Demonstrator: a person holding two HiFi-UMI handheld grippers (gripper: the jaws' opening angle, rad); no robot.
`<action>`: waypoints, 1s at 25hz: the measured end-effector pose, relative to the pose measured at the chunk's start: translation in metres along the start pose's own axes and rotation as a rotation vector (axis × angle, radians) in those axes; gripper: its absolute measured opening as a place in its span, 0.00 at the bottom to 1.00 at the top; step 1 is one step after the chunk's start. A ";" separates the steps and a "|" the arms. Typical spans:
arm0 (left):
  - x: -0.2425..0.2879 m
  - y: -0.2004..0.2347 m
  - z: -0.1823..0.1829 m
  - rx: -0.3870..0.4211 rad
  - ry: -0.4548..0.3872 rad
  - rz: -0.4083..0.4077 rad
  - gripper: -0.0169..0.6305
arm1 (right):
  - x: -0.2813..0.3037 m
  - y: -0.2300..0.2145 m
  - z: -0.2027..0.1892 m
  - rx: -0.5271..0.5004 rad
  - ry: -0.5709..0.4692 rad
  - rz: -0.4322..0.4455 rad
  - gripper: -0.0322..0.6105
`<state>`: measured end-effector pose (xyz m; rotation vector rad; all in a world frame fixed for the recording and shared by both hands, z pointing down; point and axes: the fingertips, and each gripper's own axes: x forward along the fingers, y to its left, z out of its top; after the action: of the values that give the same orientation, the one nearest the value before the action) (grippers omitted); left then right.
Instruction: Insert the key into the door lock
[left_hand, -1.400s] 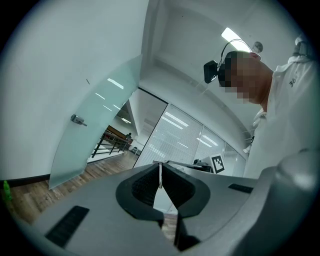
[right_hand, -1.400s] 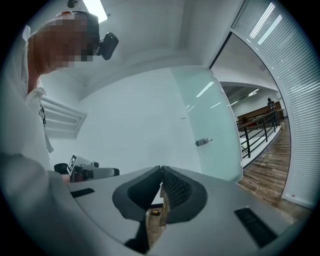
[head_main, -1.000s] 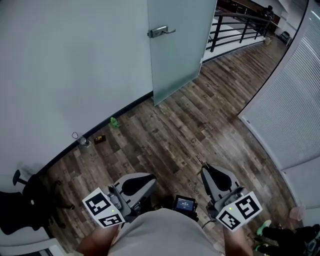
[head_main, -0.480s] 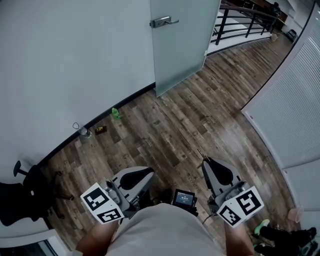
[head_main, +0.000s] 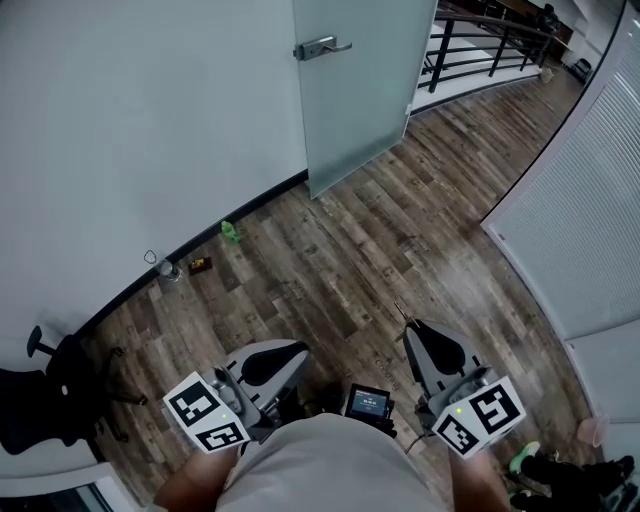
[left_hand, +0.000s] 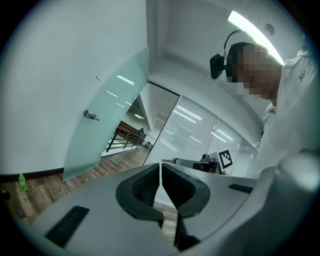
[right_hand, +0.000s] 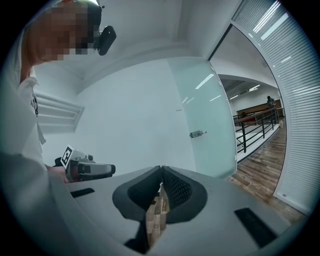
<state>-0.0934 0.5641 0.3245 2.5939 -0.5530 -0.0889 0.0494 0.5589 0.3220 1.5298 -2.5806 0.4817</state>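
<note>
The right gripper (right_hand: 160, 172) has its jaws pressed together on the key (head_main: 400, 317). In the head view the key shows as a thin sliver sticking out of the tips toward 11 o'clock. The left gripper (left_hand: 160, 167) is closed too, its ribbed pads meeting with nothing between them.

Both grippers sit low in the head view, close to the person's body, well apart from the door (head_main: 355, 90). This frosted glass door stands at 12 o'clock, and its lever handle (head_main: 320, 47), where the lock would be, is near its left edge.

Between grippers and door lies bare wood-plank floor (head_main: 350, 250). Along the wall at 10 o'clock are a green bottle (head_main: 230, 232), a small brown object (head_main: 200, 264) and a glass (head_main: 166, 271). A black office chair (head_main: 45, 400) sits at 8 o'clock, and a black railing (head_main: 480, 45) runs at 1 o'clock.

A small screen (head_main: 368, 403) hangs at the person's waist, its text too small to read. Each gripper's cube carries black-and-white square markers.
</note>
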 end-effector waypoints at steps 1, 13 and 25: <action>0.001 0.000 0.000 -0.002 0.000 0.000 0.06 | 0.000 -0.002 0.000 -0.003 0.003 -0.003 0.10; 0.006 0.009 -0.001 -0.010 0.006 0.011 0.06 | 0.015 -0.013 -0.002 -0.011 0.020 0.008 0.10; 0.020 0.100 0.043 -0.015 -0.007 -0.014 0.06 | 0.104 -0.032 0.019 -0.018 0.031 -0.031 0.10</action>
<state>-0.1190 0.4572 0.3340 2.5838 -0.5346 -0.1071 0.0279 0.4513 0.3363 1.5414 -2.5278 0.4744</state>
